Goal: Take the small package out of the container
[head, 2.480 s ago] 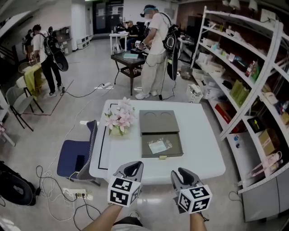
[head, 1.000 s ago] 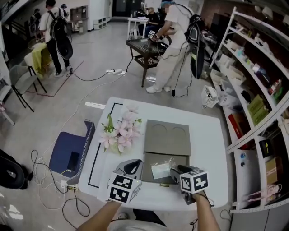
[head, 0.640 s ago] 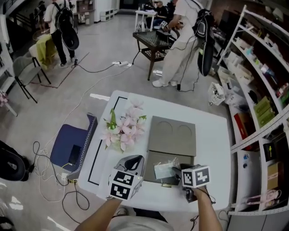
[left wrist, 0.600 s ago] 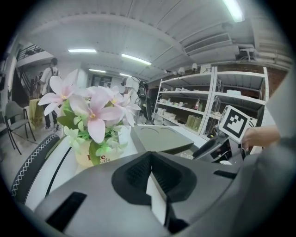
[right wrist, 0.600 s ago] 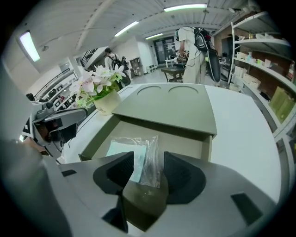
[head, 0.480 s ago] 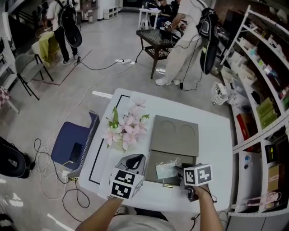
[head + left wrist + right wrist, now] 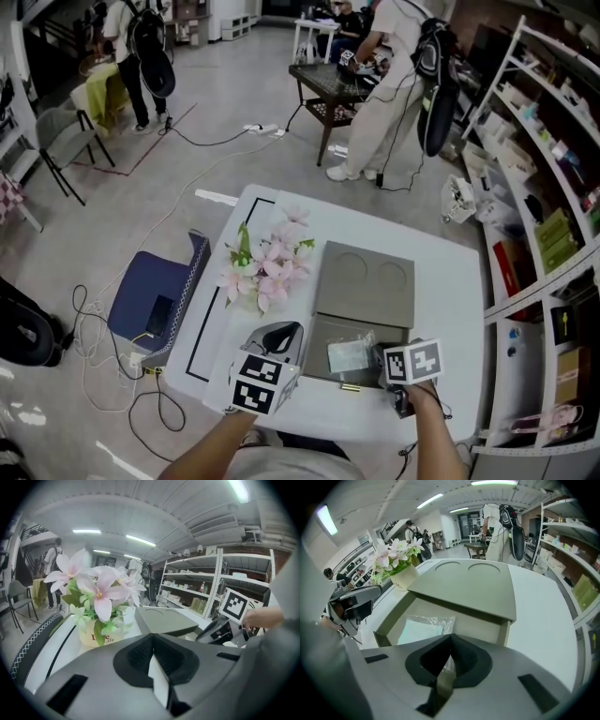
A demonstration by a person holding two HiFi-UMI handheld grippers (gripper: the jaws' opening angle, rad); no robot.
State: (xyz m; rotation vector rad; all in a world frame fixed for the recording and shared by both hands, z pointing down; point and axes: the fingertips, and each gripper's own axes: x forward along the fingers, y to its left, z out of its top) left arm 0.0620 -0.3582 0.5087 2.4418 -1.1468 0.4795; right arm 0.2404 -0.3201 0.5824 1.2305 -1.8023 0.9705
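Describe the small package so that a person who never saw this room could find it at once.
On the white table, right of the pink flowers, lies a flat olive-grey container with two circles on its top. Its open compartment, on the near side, holds the small package: a flat clear plastic bag with a pale insert, the only thing inside.

Bright and even throughout, lit from ceiling tube lights (image 7: 86, 530) overhead. Only soft, faint shadows on the white table (image 7: 450, 300). Slight sheen on the clear wrap of the small package (image 7: 424, 625). Heavy fisheye bending and black corners in both gripper views, foreground blurred.
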